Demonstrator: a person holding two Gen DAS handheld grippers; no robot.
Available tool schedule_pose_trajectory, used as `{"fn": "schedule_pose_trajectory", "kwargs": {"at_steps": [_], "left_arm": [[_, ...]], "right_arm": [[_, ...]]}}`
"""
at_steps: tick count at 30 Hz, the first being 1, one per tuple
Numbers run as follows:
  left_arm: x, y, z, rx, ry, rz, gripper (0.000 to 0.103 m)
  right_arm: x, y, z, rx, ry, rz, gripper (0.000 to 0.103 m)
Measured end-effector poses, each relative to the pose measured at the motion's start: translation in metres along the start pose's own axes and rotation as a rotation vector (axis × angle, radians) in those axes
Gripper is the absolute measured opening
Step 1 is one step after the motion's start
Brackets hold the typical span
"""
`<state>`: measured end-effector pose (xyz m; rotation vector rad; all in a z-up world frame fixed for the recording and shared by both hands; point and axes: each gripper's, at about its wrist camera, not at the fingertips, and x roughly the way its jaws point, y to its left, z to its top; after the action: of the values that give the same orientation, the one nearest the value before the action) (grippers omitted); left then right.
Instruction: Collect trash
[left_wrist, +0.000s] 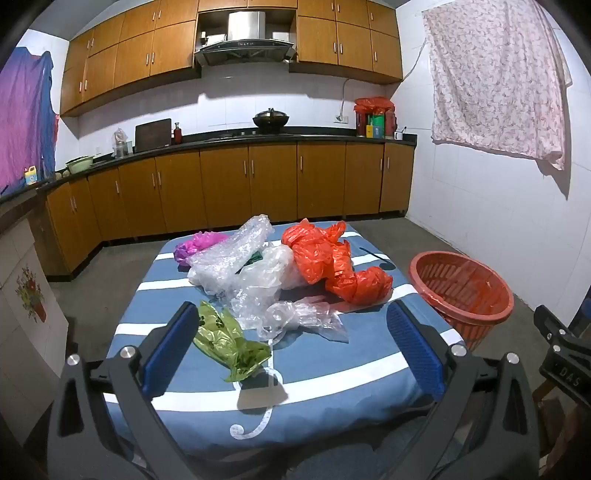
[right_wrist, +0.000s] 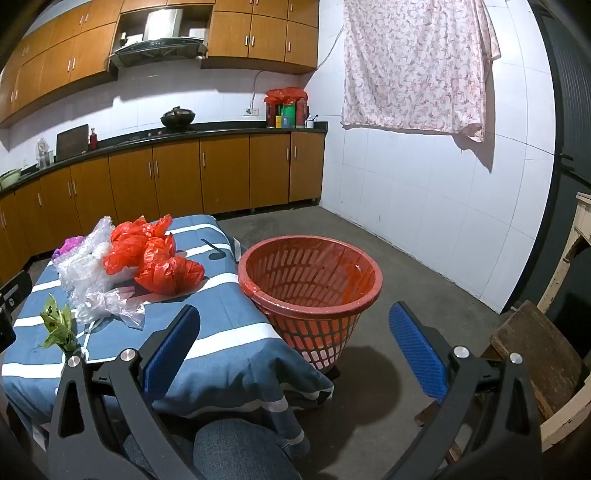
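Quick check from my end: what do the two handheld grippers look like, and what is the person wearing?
Both the left gripper and the right gripper have black angular frames with silver bolts and two fingers faced with ribbed blue pads. In the left view, the right gripper's black body carries the white letters "DAS". Blue denim trousers show below; no sleeves are visible.

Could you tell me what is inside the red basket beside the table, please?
The red basket holds only a thin red plastic liner over its rim and wall; no trash shows inside. Its very bottom is hidden by the near wall.
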<state>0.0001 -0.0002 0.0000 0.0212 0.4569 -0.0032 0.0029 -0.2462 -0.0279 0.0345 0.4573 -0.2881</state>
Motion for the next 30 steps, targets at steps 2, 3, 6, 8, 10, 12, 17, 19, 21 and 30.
{"fn": "schedule_pose_trajectory", "kwargs": {"at_steps": [2, 3, 6, 8, 10, 12, 17, 19, 21, 30], "left_arm": [[-0.0002, -0.0001, -0.0001, 0.0, -0.003, 0.001, 0.099], [-0.0001, -0.0001, -0.0001, 0.0, -0.002, 0.002, 0.099], [-0.0002, 0.0, -0.0001, -0.001, -0.001, 0.0, 0.099], [-0.0001, -0.0001, -0.0001, -0.001, -0.001, 0.0, 0.099], [-0.0001, 0.0001, -0.0001, -0.003, -0.001, -0.001, 0.099], [-0.0002, -0.0001, -0.0001, -0.002, -0.001, 0.0, 0.099], [-0.0001, 0.0001, -0.0001, -0.004, 0.001, -0.002, 0.099], [0.0, 0.0002, 0.0, -0.006, 0.002, -0.002, 0.099], [-0.0002, 0.0001, -0.0001, -0.006, 0.002, -0.002, 0.099], [0.0001, 0.0003, 0.0, -0.008, 0.004, -0.004, 0.099]], "right_arm": [[0.0002, 0.0, -0.0001, 0.001, 0.001, 0.0, 0.101], [0.0001, 0.0001, -0.0001, 0.0, 0.001, 0.0, 0.101], [0.0007, -0.0002, 0.0001, 0.001, 0.002, 0.0, 0.101], [-0.0001, 0.0005, 0.0, -0.002, -0.002, -0.002, 0.101], [-0.0001, 0.0007, -0.0001, -0.002, -0.003, -0.002, 0.101], [0.0001, 0.0008, -0.0001, -0.002, -0.003, -0.001, 0.101], [0.0002, 0.0013, -0.0002, -0.003, -0.003, -0.002, 0.101], [0.0002, 0.0015, -0.0002, -0.004, -0.003, -0.002, 0.101], [0.0003, 0.0017, -0.0002, -0.004, -0.004, -0.002, 0.101], [0.0004, 0.0025, 0.0003, -0.006, -0.003, -0.002, 0.101]]}}
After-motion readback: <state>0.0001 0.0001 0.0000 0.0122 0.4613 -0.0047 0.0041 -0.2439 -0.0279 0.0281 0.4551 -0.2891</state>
